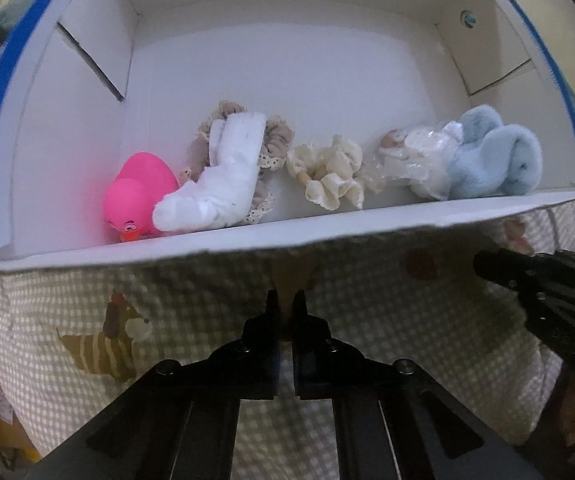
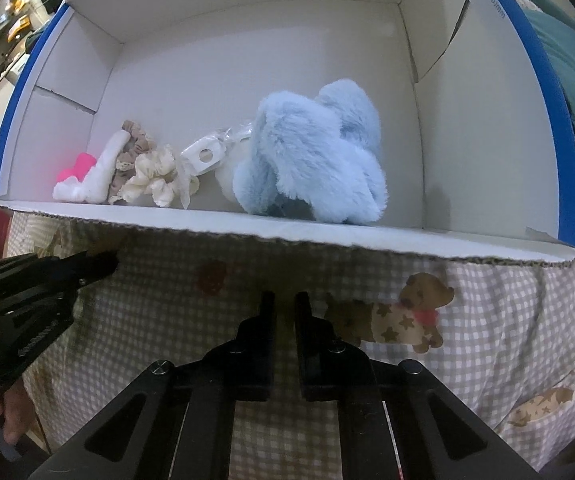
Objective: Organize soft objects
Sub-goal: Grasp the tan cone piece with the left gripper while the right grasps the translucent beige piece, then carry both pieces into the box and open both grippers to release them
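A white box with blue edges (image 1: 247, 236) (image 2: 327, 236) holds a row of soft things: a pink rubber duck (image 1: 135, 196) (image 2: 77, 166), a white sock (image 1: 215, 184) (image 2: 95, 178) on a beige scrunchie (image 1: 277, 140) (image 2: 137, 144), a cream scrunchie (image 1: 329, 174) (image 2: 155, 178), a clear-wrapped white item (image 1: 415, 162) (image 2: 207, 156) and a fluffy light-blue scrunchie (image 1: 491, 156) (image 2: 315, 160). My left gripper (image 1: 286, 304) (image 2: 103, 266) is shut and empty, just in front of the box. My right gripper (image 2: 284, 304) (image 1: 487, 266) is shut and empty too, beside it.
The box rests on a checked cloth printed with dachshunds (image 1: 103, 344) (image 2: 407, 316). A teal fabric (image 2: 567, 80) lies beyond the box's right wall. Shelves and clutter (image 2: 3, 32) show far left in the right wrist view.
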Demonstrator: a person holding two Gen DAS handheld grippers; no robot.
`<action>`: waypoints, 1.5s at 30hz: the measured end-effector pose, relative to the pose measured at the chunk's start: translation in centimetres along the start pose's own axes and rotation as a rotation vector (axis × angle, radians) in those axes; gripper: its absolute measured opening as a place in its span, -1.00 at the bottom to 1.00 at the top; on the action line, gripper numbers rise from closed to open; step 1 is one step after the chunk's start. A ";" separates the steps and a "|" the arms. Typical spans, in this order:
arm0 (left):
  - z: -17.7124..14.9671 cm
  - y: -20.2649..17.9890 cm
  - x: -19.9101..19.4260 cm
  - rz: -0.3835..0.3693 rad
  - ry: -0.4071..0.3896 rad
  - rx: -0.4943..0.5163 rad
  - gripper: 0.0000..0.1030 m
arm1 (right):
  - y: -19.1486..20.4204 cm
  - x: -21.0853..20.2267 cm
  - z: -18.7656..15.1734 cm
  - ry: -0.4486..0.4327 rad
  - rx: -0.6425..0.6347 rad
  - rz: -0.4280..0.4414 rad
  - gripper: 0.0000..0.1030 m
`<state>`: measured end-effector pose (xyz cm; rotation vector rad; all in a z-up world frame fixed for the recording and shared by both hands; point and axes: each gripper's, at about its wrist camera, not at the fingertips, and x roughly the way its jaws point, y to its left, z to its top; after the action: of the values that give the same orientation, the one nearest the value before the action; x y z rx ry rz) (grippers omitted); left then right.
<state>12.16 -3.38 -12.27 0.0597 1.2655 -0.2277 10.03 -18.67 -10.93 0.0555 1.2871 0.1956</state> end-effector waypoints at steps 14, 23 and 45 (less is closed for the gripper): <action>-2.0 0.9 -3.8 -0.078 -0.081 -0.057 -0.91 | 1.2 -2.1 -1.1 -0.055 -0.010 0.085 -0.80; -5.4 1.3 -8.1 -0.083 -0.153 -0.158 -0.91 | 3.0 -6.4 -2.7 -0.155 -0.057 0.153 -0.80; -1.2 2.4 -16.6 -0.036 -0.371 -0.206 -0.91 | 2.7 -14.1 0.3 -0.407 -0.048 0.214 -0.82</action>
<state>6.83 1.45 2.91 -0.1753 0.9147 -0.1305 6.28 -18.47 2.91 0.1827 0.8694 0.3784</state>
